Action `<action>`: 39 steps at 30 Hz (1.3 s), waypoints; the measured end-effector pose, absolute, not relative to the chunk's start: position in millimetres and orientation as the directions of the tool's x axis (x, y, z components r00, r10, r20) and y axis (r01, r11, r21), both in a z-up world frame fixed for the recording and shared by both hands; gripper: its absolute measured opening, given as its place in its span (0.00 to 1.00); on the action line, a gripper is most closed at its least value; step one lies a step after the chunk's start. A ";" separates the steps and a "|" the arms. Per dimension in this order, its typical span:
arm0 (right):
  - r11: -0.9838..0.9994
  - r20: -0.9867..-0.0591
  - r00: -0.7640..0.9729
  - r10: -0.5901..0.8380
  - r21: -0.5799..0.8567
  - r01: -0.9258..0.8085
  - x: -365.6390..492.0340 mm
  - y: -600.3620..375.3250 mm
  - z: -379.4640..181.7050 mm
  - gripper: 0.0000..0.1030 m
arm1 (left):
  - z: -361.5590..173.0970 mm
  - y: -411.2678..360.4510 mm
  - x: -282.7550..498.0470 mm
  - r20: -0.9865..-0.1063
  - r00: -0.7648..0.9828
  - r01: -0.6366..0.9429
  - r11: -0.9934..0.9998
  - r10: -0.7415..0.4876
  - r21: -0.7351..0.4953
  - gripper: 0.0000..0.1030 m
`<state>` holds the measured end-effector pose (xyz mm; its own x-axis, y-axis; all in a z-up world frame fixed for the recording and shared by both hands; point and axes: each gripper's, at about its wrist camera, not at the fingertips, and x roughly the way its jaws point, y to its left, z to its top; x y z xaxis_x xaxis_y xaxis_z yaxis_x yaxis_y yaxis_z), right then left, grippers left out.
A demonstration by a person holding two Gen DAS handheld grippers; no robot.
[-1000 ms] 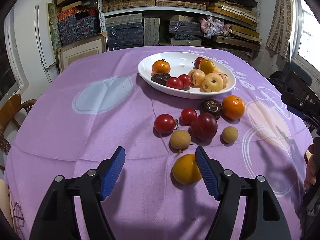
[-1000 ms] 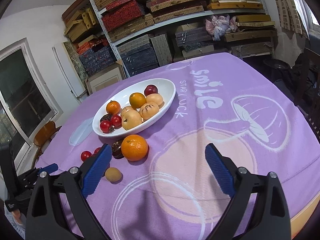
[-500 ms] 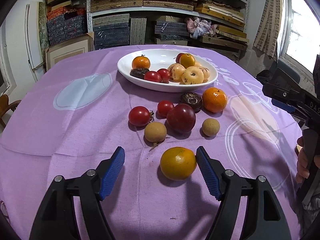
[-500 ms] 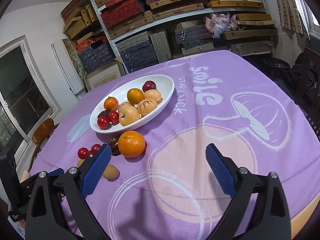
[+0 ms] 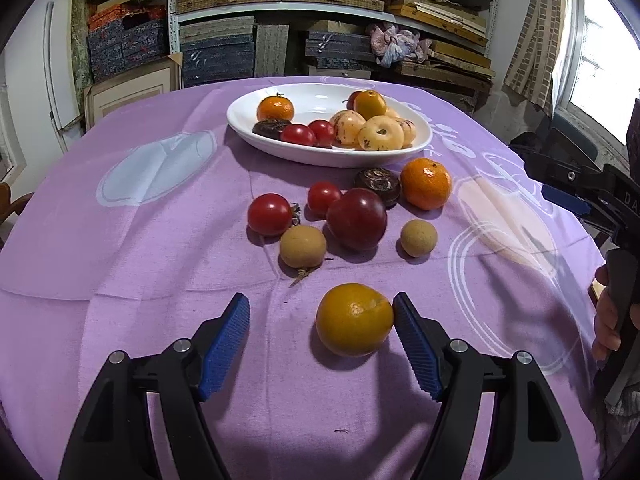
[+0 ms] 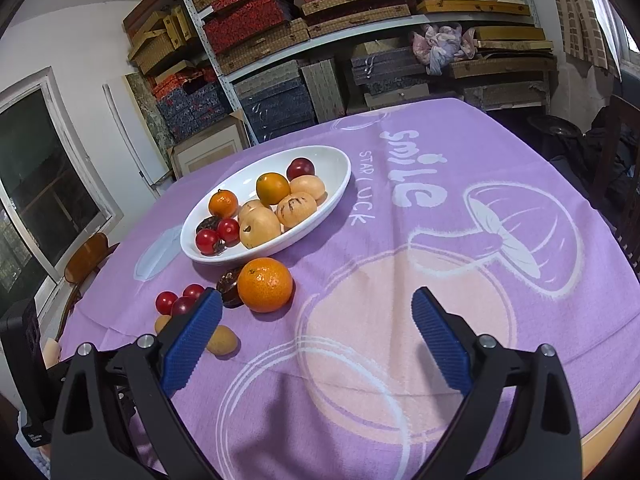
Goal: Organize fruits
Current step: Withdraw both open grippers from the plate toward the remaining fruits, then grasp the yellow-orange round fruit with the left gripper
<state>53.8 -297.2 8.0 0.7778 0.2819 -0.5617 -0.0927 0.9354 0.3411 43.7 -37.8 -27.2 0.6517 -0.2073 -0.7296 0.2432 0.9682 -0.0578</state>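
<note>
My left gripper point(image 5: 320, 308) is open low over the purple cloth. A yellow-orange fruit point(image 5: 354, 319) lies between its blue pads, close against the right pad point(image 5: 416, 344) and well clear of the left one. Beyond it lie loose fruits: two tomatoes point(image 5: 269, 214), a dark red plum point(image 5: 357, 218), two tan longans point(image 5: 303, 246), a dark brown fruit point(image 5: 378, 181) and a mandarin point(image 5: 425, 183). The white oval dish point(image 5: 328, 158) behind holds several fruits. My right gripper point(image 6: 316, 300) is open over bare cloth, with the mandarin point(image 6: 265, 284) just ahead of its left finger.
The round table carries a purple cloth point(image 6: 440, 240) with a mushroom print and "smile" lettering. Shelves of stacked boxes point(image 5: 320, 20) stand behind it. A hand point(image 5: 608, 320) holding the other tool shows at the right edge. A wooden chair point(image 6: 86, 256) stands at the left.
The left view has swung slightly, so the yellow-orange fruit now sits clear between the pads instead of half behind the right finger. The right gripper has stayed in place.
</note>
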 end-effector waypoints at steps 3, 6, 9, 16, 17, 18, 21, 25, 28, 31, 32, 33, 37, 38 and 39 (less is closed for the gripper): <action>0.935 -0.561 0.778 0.282 0.343 -0.092 53.8 -297.3 8.0 0.91 | -28.7 -28.7 47.1 -0.740 0.645 0.211 0.975 -0.191 -0.068 0.73; 0.935 -0.561 0.779 0.282 0.342 -0.092 53.8 -297.2 7.9 0.91 | -30.9 -24.0 46.5 -0.752 0.632 0.203 0.976 -0.187 -0.071 0.73; 0.935 -0.562 0.777 0.282 0.342 -0.093 53.9 -297.3 7.9 0.91 | -31.2 -20.7 44.1 -0.753 0.621 0.218 0.971 -0.216 -0.098 0.72; 0.936 -0.566 0.774 0.284 0.337 -0.097 53.9 -293.8 6.8 0.91 | -28.8 -22.1 41.0 -0.731 0.629 0.255 0.958 -0.267 -0.131 0.71; 0.937 -0.567 0.773 0.284 0.336 -0.098 53.8 -293.3 6.5 0.91 | -29.1 -23.1 41.1 -0.732 0.623 0.262 0.956 -0.274 -0.135 0.70; 0.937 -0.567 0.773 0.284 0.336 -0.098 53.7 -293.0 6.4 0.91 | -29.4 -23.6 41.0 -0.733 0.620 0.267 0.954 -0.280 -0.138 0.68; 0.937 -0.568 0.773 0.284 0.336 -0.097 53.8 -292.8 6.2 0.91 | -30.1 -26.5 40.4 -0.738 0.612 0.277 0.951 -0.286 -0.139 0.65; 0.937 -0.568 0.773 0.284 0.335 -0.099 53.7 -292.2 6.1 0.91 | -33.6 -34.1 38.1 -0.757 0.590 0.303 0.946 -0.280 -0.113 0.58; 0.937 -0.569 0.772 0.285 0.335 -0.099 53.9 -291.3 5.2 0.91 | -35.4 -37.6 32.2 -0.762 0.583 0.326 0.940 -0.281 -0.098 0.58; 0.938 -0.572 0.769 0.287 0.331 -0.104 54.1 -288.8 3.2 0.91 | -36.7 -38.8 25.0 -0.767 0.580 0.342 0.937 -0.274 -0.077 0.58; 0.938 -0.573 0.767 0.288 0.330 -0.106 54.3 -287.9 2.8 0.91 | -36.8 -38.8 23.1 -0.768 0.578 0.346 0.935 -0.275 -0.075 0.58; 0.939 -0.574 0.766 0.288 0.327 -0.109 54.2 -286.9 2.2 0.91 | -36.6 -38.6 22.2 -0.768 0.577 0.347 0.935 -0.278 -0.078 0.58; 0.942 -0.579 0.763 0.286 0.314 -0.116 54.9 -285.7 1.6 0.91 | -36.2 -38.7 20.0 -0.770 0.574 0.354 0.932 -0.280 -0.076 0.55; 0.943 -0.580 0.763 0.286 0.313 -0.115 54.8 -285.8 0.8 0.91 | -35.9 -38.9 19.3 -0.771 0.572 0.355 0.932 -0.280 -0.074 0.51; 0.942 -0.581 0.762 0.286 0.315 -0.114 55.1 -285.9 0.9 0.91 | -35.6 -38.5 18.5 -0.773 0.570 0.357 0.931 -0.278 -0.072 0.48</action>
<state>55.1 -285.9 0.9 0.7623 0.2863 -0.5805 -0.1143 0.9423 0.3146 18.5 -38.5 -35.6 0.5700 -0.2781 -0.7731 0.3567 0.9314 -0.0720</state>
